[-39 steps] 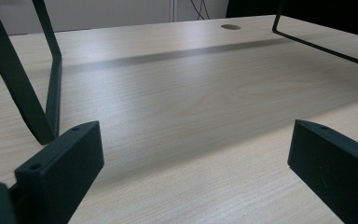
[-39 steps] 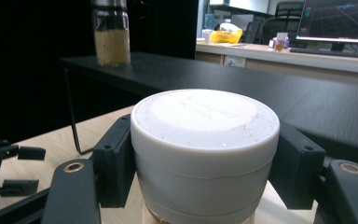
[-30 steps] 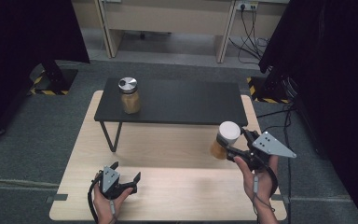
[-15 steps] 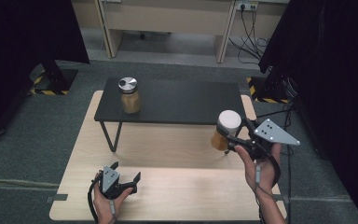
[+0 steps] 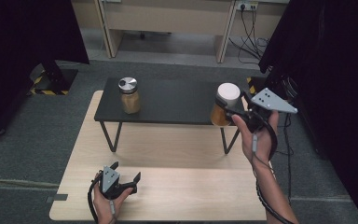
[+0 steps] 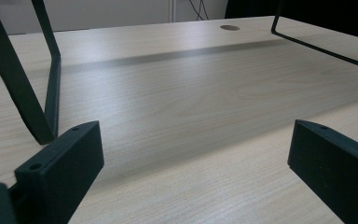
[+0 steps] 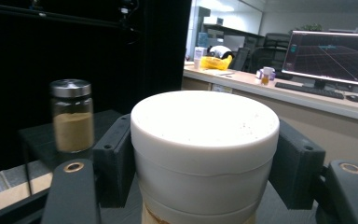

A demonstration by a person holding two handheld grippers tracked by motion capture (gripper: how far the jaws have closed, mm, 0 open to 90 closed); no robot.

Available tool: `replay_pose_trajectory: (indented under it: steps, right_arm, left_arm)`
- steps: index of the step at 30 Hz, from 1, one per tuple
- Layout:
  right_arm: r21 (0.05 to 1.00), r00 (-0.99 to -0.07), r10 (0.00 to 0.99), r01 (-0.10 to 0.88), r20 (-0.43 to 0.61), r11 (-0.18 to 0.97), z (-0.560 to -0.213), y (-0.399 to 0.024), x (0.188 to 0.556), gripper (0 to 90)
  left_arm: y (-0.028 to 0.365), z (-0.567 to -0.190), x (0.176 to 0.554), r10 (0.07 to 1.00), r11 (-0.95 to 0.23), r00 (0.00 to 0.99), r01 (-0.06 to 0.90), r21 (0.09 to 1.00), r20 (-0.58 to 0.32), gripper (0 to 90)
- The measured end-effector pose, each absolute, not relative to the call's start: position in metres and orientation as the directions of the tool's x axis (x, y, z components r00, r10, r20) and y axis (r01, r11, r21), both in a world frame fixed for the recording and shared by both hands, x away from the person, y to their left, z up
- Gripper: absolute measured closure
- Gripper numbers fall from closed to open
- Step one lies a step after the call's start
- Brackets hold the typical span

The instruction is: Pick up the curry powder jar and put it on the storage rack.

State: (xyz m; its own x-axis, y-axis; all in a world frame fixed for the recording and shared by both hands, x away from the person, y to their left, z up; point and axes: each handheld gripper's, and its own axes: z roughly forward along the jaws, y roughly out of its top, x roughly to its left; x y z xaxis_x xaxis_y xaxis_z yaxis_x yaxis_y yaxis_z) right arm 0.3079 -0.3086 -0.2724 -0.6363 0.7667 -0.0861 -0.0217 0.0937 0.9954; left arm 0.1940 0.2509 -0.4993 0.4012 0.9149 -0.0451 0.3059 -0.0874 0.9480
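Left gripper (image 5: 123, 178) is sitting low on the near-left of the wooden table (image 5: 191, 196), jaws standing wide apart w/ nothing between them. In the left gripper view the pads (image 6: 60, 172) are framing bare wood grain, and a leg of the black shelf (image 6: 51, 93) is rising just beyond.

Moving right: a jar w/ a metal lid (image 5: 129, 95) is standing upright on the far-left part of the black shelf (image 5: 168, 100), holding tan powder. It's well apart from both grippers.

The jar in hand, the white-lidded jar (image 5: 225, 105), is hanging in the air at the right end of the shelf, approx at shelf-top level, tilted slightly. Right gripper (image 5: 233, 109) is clamping it: in the right gripper view both pads (image 7: 116, 163) are pressing flat on the sides of the white lid (image 7: 205, 135), w/ the amber body showing just under.

Handling, as a judgement: it looks like glass or hard plastic w/ contents inside, so stiff, moderately heavy, prob. breakable if dropped. The lid is smooth and round, so it could be slipping or twisting in flat pads. The grip is sitting on the lid, not the body; if the lid isn't screwed tight, the body could be coming loose. A safer hold would be lower, on the body just under the lid. Keeping it upright and setting it down gently seems wise.
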Motion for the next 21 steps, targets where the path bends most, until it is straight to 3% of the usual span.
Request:
replay_pose_trajectory:
  steps: [7,21]
  right_arm:
    - [0.996,-0.615,0.786,0.016,-0.057,0.085,-0.269,-0.295,0.345,34.0]
    - [0.994,-0.59,0.807,0.079,-0.019,0.08,-0.275,-0.282,0.376,33.9]
  left_arm:
    - [0.251,-0.499,0.194,0.915,-0.088,0.401,0.305,0.948,-0.044,2.6]
    - [0.251,-0.499,0.194,0.914,-0.092,0.404,0.305,0.948,-0.041,2.6]
